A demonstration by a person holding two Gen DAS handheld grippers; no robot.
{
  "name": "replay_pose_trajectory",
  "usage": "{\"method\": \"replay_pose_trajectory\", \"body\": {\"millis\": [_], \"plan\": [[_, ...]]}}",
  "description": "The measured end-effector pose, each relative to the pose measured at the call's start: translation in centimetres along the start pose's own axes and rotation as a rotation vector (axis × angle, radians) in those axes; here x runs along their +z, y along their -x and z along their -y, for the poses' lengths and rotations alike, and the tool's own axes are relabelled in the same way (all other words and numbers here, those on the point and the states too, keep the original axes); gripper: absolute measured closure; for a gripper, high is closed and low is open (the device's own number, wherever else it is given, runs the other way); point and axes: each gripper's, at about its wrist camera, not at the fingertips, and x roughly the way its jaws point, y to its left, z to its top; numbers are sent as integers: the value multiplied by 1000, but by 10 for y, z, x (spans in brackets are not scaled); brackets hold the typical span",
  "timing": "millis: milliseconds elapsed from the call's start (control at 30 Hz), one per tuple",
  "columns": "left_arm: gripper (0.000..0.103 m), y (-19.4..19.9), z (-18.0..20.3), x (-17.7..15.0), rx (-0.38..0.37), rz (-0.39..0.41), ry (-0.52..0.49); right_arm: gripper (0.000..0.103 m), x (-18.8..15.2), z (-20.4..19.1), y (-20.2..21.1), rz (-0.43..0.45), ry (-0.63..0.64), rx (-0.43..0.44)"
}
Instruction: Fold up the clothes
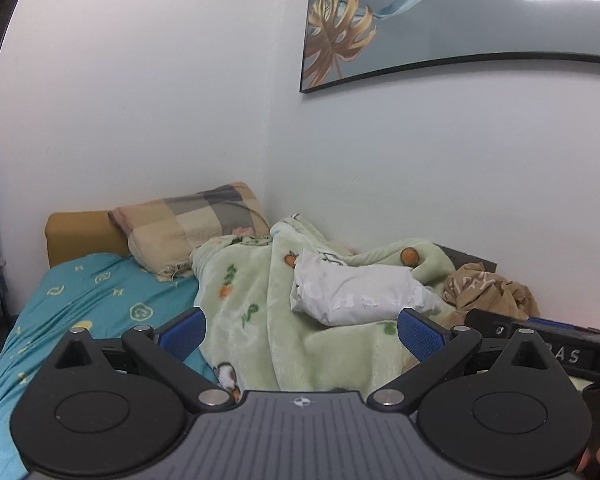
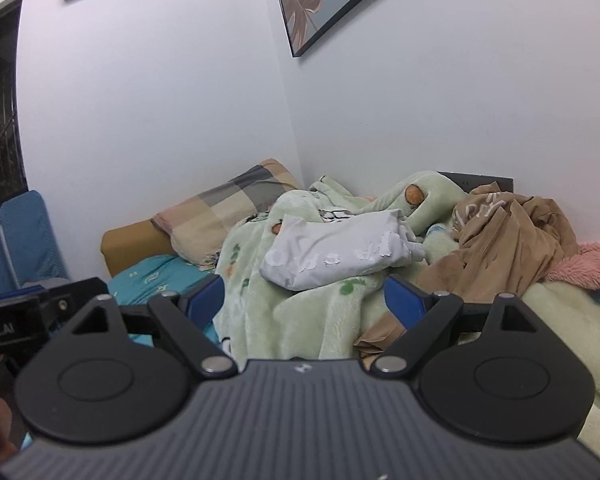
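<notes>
A crumpled white garment (image 1: pixel 356 294) with a worn print lies on a pale green fleece blanket (image 1: pixel 256 320) on the bed; it also shows in the right wrist view (image 2: pixel 332 250). A tan garment (image 1: pixel 488 290) is bunched to its right, larger in the right wrist view (image 2: pixel 504 244). My left gripper (image 1: pixel 300 334) is open and empty, held above the blanket short of the white garment. My right gripper (image 2: pixel 304 300) is open and empty, also short of the white garment, its right finger near the tan garment's lower edge.
A checked pillow (image 1: pixel 192 228) and a mustard headboard (image 1: pixel 80 236) lie at the back left on a teal sheet (image 1: pixel 88 300). A pink fluffy cloth (image 2: pixel 588 264) is at the right. White walls meet in a corner behind; a framed picture (image 1: pixel 440 20) hangs above.
</notes>
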Motion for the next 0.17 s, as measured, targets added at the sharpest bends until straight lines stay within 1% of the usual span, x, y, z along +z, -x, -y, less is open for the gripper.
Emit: {"method": "replay_pose_trajectory", "body": {"millis": [167], "plan": [[0, -2, -4, -3, 15, -14, 6, 15, -3, 1, -3, -9, -4, 1]]}}
